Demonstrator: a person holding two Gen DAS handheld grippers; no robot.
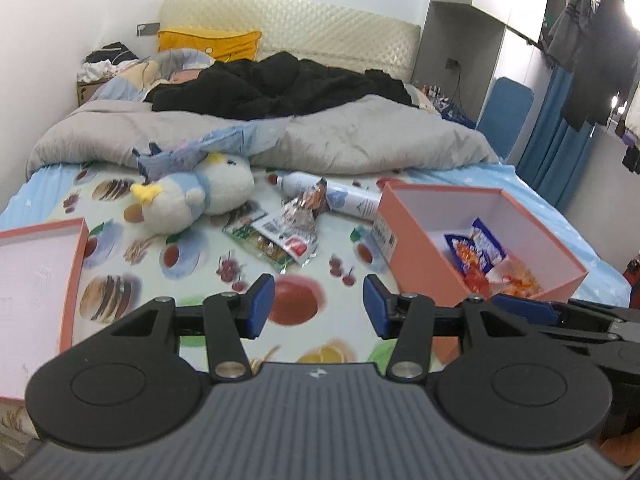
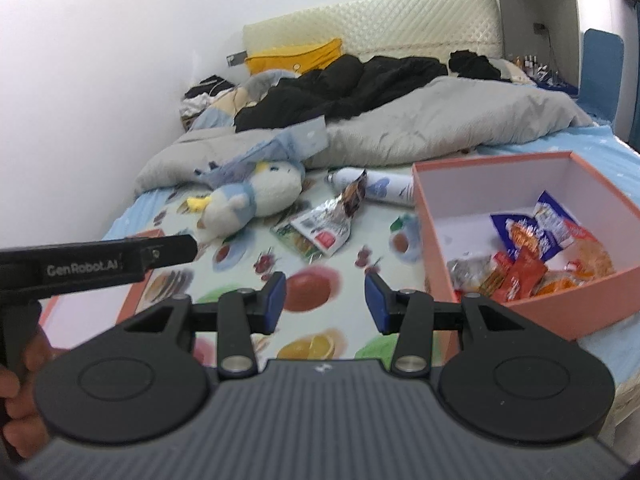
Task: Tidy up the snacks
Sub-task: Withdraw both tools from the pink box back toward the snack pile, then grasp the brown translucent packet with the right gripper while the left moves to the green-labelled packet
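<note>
An open pink box [image 1: 416,248] [image 2: 444,236] stands on the bed at the right and holds several snack packets [image 1: 480,256] [image 2: 532,248]. Loose on the printed sheet lie a green packet [image 1: 260,244] [image 2: 298,244], a silver packet with a red label [image 1: 294,226] [image 2: 326,226] and a crumpled foil wrapper [image 1: 314,196] [image 2: 354,196]. My left gripper [image 1: 319,306] is open and empty, hovering above the sheet short of the loose snacks. My right gripper [image 2: 325,304] is open and empty, left of the box's near corner.
The pink box lid [image 1: 36,292] [image 2: 96,304] lies at the left. A plush penguin [image 1: 196,200] [image 2: 250,196] and a white spray bottle [image 1: 340,196] [image 2: 384,186] lie beyond the snacks. A grey duvet [image 1: 360,136] and black clothes [image 1: 276,84] fill the bed's far half.
</note>
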